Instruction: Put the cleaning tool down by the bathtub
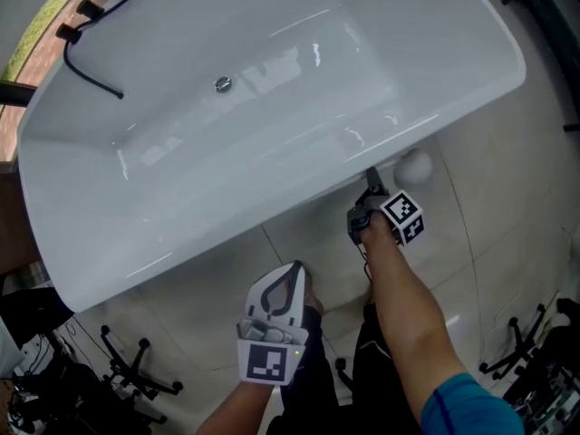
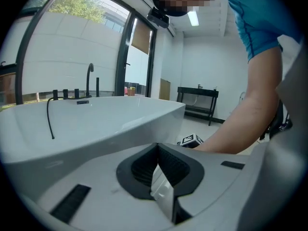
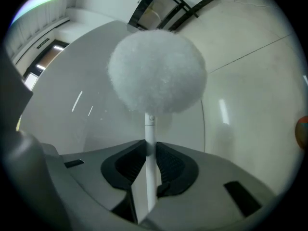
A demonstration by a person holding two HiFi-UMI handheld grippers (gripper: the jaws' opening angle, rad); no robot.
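The cleaning tool is a thin white stick with a fluffy white ball head. My right gripper is shut on the stick, with the head pointing away from it. In the head view the head is low beside the white bathtub's outer wall, just under its rim; I cannot tell whether it touches the tiled floor. The right gripper is right behind it. My left gripper hangs a little nearer to me, shut with nothing in it, and faces the tub.
Black faucet fittings and a black hose sit at the tub's far left end, and a drain lies in its bottom. Black stands are on the floor at lower left and more at lower right. A black table is against the far wall.
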